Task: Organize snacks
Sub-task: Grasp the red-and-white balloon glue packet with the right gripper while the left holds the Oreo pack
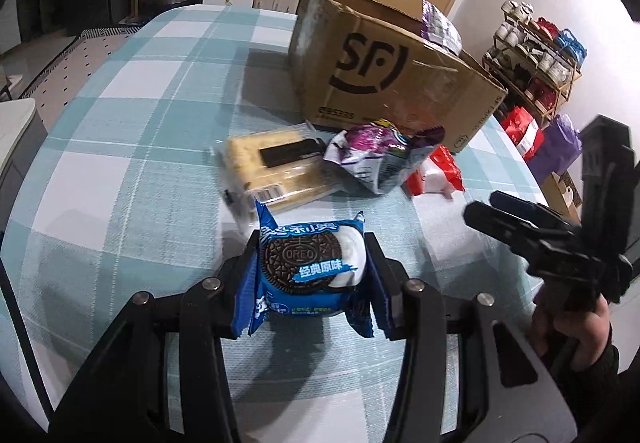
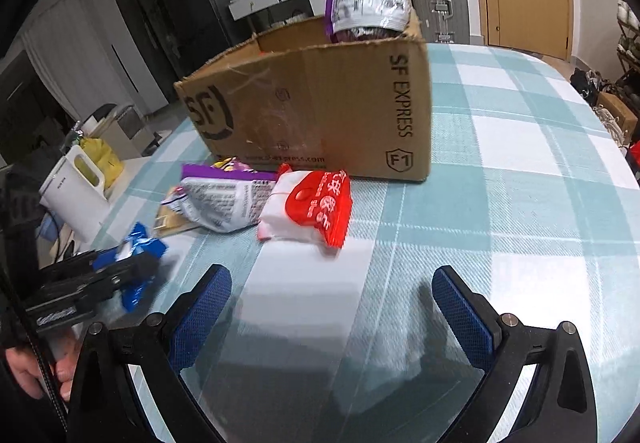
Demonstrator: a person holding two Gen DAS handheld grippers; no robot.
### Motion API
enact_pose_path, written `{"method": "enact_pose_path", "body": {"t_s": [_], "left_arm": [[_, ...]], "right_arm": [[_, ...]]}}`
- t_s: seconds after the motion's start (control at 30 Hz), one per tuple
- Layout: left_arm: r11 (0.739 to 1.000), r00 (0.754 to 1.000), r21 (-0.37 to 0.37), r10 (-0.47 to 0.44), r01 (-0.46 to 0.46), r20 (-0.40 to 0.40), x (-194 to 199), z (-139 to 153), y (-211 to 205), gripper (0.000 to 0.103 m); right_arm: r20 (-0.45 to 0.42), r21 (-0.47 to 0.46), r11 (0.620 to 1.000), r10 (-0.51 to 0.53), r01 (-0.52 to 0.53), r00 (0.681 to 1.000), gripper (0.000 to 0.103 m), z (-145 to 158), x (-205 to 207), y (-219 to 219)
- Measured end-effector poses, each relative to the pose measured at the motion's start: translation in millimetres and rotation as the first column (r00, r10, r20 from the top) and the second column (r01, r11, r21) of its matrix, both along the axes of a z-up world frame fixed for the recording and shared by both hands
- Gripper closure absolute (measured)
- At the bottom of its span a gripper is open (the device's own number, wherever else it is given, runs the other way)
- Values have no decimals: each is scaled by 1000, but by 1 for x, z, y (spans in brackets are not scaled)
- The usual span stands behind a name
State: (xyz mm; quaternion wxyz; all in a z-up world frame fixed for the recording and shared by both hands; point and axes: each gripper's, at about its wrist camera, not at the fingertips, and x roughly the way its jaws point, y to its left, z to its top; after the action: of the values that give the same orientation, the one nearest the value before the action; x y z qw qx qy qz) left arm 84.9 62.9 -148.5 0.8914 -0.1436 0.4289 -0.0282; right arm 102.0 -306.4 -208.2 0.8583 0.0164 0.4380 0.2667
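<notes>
Listing what I have in view, largest first.

Counter (image 1: 132,115): checked teal-and-white cloth, carrying everything below.

Cardboard box (image 2: 320,111): open-topped, at the far side, one purple-and-silver bag (image 2: 366,9) already poking above its rim.

Cracker tray (image 1: 264,167): flat on the cloth, near the box, partly under the next item.

Purple snack bag (image 1: 376,157): crumpled, lying beside the box.

Red-and-white packet (image 2: 310,205): just beside the purple bag, ahead of my right claw (image 2: 332,307), whose jaws stand wide apart with nothing between them.

Oreo packet (image 1: 310,267): smallest, clamped in my left claw (image 1: 308,271), lifted clear of the cloth, well short of the box.

Risks, as I judge them: the wrapper is slick and held only at its sides, so a quick swing could let it slip; both claws work close together, so the right reaching in could clip the left.
</notes>
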Motion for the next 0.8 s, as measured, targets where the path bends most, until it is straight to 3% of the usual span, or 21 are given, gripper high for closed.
{"method": "enact_pose_path", "body": {"t_s": [0.3, 0.5, 0.6, 0.77, 0.8], "left_arm": [[999, 999, -20, 32, -32, -6, -6, -4, 18, 59], [998, 999, -28, 51, -51, -13, -8, -8, 27, 59], [998, 998, -31, 58, -58, -16, -9, -8, 30, 59], [998, 998, -28, 64, -64, -6, -16, -2, 30, 59], [998, 998, -26, 63, -63, -2, -17, 0, 29, 59]], "right_arm": [[-17, -70, 997, 42, -43, 999, 1, -7, 35, 37], [3, -181, 983, 43, -41, 999, 1, -10, 46, 64], [30, -255, 965, 63, -53, 998, 13, -12, 46, 78], [60, -253, 961, 131, -111, 990, 44, -6, 32, 88], [64, -252, 961, 133, -113, 989, 45, -6, 30, 88]]}}
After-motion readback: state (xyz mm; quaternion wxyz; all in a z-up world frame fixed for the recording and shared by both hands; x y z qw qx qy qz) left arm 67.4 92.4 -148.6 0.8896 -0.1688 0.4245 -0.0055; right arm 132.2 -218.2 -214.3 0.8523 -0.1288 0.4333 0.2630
